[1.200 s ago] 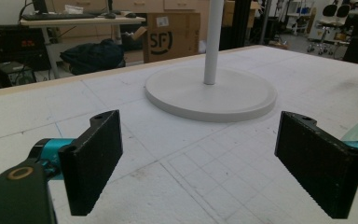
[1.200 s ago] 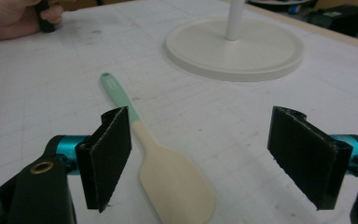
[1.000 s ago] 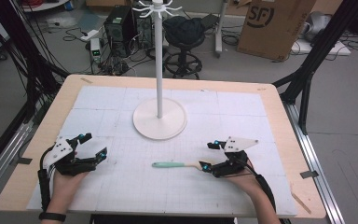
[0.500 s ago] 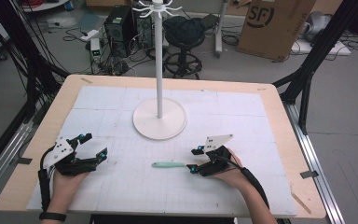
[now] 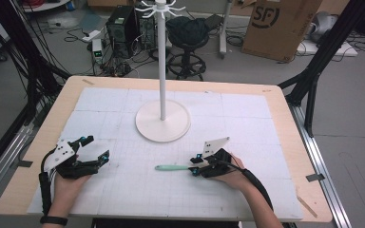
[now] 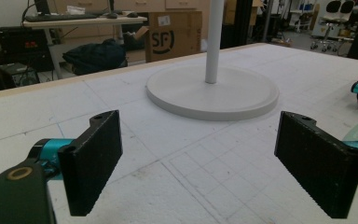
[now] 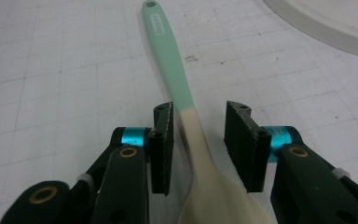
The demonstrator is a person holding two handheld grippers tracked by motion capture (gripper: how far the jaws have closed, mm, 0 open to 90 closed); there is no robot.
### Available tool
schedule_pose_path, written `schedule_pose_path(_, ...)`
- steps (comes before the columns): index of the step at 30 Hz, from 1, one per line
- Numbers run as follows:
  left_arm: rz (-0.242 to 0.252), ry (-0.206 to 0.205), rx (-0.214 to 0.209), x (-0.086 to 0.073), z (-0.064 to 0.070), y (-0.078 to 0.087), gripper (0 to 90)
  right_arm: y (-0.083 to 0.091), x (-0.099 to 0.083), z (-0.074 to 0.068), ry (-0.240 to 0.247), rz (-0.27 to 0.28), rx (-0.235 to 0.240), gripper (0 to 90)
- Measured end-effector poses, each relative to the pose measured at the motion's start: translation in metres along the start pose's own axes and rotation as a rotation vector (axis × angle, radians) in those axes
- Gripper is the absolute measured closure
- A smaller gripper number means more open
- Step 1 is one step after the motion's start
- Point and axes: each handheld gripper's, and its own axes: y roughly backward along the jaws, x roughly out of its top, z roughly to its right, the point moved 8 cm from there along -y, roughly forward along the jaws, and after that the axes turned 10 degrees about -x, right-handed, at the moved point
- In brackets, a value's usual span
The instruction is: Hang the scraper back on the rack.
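Left gripper (image 5: 86,152) resting on the bench (image 5: 275,102), jaws wide apart, holding nothing. Spoon (image 5: 171,167) lying flat in front of the white stand (image 5: 162,121), long way left-right, green handle pointing left. Right gripper (image 7: 198,140) around its neck, jaws not yet squeezing.

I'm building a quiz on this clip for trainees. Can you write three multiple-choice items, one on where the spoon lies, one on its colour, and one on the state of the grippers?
1. Where does the spoon lie?
A. between the jaws of the right gripper
B. on the base of the stand
C. under the left gripper

2. What colour is the spoon's handle?
A. red
B. mint green
C. black

3. How does the left gripper stand?
A. shut on the spoon
B. shut on nothing
C. open, with nothing between its jaws

Key: 1 A, as the right gripper view shows the spoon's neck between the two jaws, with gaps on either side. 2 B, as the handle is green and turns cream toward the bowl. 3 C, as the left gripper view shows its jaws wide apart over the bare mat.
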Motion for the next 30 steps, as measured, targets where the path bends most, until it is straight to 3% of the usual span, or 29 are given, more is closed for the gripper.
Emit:
schedule_pose_path(7,0.0,0.001,0.0,0.0,0.0,0.0,15.6,0.0,0.001,-0.004,0.011,-0.005,0.019,78.3)
schedule_pose_path(19,-0.002,-0.002,0.001,0.0,0.0,0.0,15.9,0.002,0.002,-0.002,-0.049,-0.01,0.026,81.4)
schedule_pose_path(27,-0.002,-0.002,0.001,0.0,0.001,0.0,15.9,0.021,0.016,0.007,-0.119,0.067,-0.011,81.5)
schedule_pose_path(30,-0.001,-0.002,0.001,0.0,0.001,0.0,15.9,0.03,0.024,0.011,-0.145,0.089,0.001,81.5)
